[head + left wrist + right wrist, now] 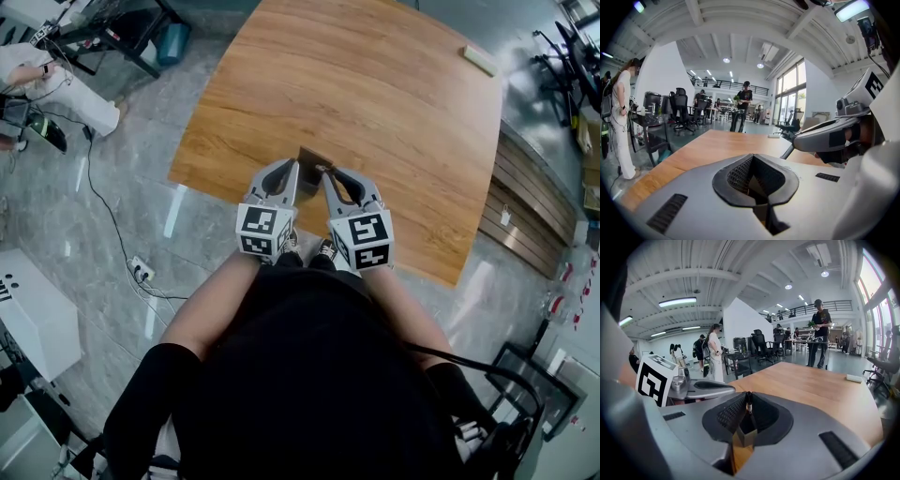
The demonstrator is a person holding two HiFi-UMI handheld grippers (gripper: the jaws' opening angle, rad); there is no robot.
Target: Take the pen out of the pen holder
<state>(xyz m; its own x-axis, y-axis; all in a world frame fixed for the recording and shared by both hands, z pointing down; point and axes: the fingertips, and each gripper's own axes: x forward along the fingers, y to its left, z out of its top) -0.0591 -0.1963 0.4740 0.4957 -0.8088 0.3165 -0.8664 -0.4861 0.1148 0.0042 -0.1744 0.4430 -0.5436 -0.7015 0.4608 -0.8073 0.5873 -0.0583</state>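
Left tool point(292, 169), tips pressed together, sits just beside the pen holder point(308, 156) at the near edge of the surface point(375, 84); only a brown corner shows through its jaws; right tool point(327, 174) pinches the pen point(748, 401) by its top, the lower length hidden inside the holder.

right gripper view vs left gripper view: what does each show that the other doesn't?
Right gripper view only: the pen top pinched between the right claw's jaws, above the boxy pen holder.
Left gripper view only: the left claw shut, apparently on the holder's wall, a brown bit showing in its gap; the right claw side-on, with a thin dark rod, probably the pen, below its tip.
Both: wooden table, white block at its far end, people behind.
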